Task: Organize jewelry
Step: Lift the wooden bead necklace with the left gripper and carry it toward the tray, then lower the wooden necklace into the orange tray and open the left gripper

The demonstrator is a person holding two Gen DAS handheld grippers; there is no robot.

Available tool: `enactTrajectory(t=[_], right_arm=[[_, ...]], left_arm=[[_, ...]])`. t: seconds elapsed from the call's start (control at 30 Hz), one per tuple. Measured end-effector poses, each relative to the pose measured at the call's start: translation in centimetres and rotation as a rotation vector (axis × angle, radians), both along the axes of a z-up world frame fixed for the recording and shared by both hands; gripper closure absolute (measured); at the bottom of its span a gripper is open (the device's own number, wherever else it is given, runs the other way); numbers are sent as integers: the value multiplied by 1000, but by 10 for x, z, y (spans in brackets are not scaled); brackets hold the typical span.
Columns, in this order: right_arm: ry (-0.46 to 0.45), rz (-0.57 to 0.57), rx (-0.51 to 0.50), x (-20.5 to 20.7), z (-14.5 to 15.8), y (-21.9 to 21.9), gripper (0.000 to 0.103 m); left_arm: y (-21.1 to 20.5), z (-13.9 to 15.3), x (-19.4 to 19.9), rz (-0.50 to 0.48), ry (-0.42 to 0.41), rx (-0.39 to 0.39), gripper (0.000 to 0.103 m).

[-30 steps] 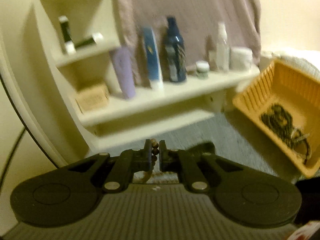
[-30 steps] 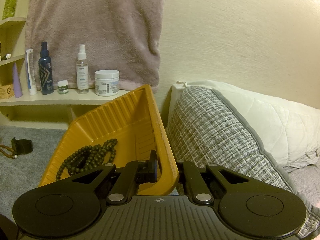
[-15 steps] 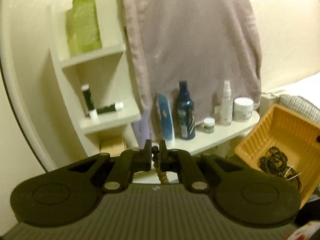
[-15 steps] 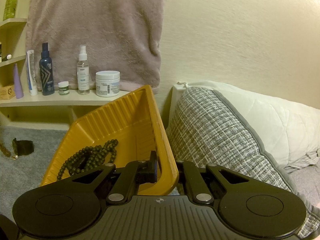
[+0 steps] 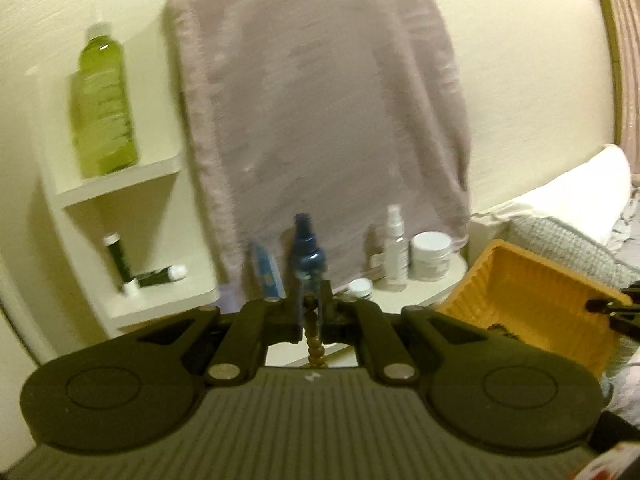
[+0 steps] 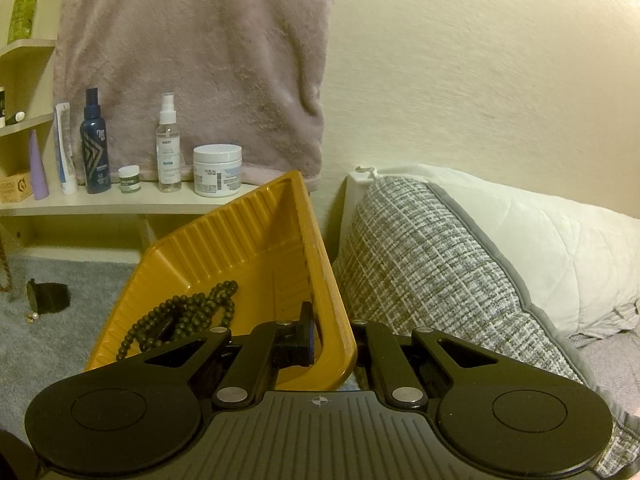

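My left gripper (image 5: pixel 311 307) is shut on a brown bead necklace (image 5: pixel 314 340) that hangs down between its fingers, raised in front of the shelf. The strand also shows at the left edge of the right wrist view (image 6: pixel 5 264). My right gripper (image 6: pixel 332 332) is shut on the rim of a tilted yellow basket (image 6: pixel 256 248), one finger inside and one outside. A dark bead necklace (image 6: pixel 180 316) lies in the basket. The basket (image 5: pixel 536 296) also shows at the right of the left wrist view. A small pearl piece (image 6: pixel 34 316) lies on the grey carpet beside a black object (image 6: pixel 48 297).
A cream shelf (image 6: pixel 120 200) holds a blue spray bottle (image 6: pixel 95 148), a clear spray bottle (image 6: pixel 168 148), a white jar (image 6: pixel 218 170), tubes and a small jar. A mauve towel (image 6: pixel 192 60) hangs behind. A grey woven pillow (image 6: pixel 432 268) lies right of the basket.
My left gripper has lifted up with the brown necklace, so its view has swung from the carpet and low shelf to the upper shelves. The right gripper and basket have stayed put.
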State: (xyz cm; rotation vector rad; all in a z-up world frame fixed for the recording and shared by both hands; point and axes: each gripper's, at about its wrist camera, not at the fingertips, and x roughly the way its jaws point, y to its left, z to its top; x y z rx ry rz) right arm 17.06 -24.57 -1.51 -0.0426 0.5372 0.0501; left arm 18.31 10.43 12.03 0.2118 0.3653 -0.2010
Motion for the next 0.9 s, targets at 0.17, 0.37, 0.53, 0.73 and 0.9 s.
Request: enactTrajectory(t=[0.17,0.37,0.53,0.73,0.9], right_arm=[[-1,-1,4,0,0,0,97],[0,-4,9,0,0,-1,97],[-1,-7,16,0,0,-2,97],[-1,-9,21,0,0,-2,97],[-1,-9,21,0,0,-2,97]], left_arm=[[-29,8,4,-102,-9,-25,97],[-73,16,13,-237,-14,-59,97],[-110,18,17,-343,-8,-77,97],[-150,14,21,-451,16,-92,97],[-175,-7,33,-499,87,-72,97]])
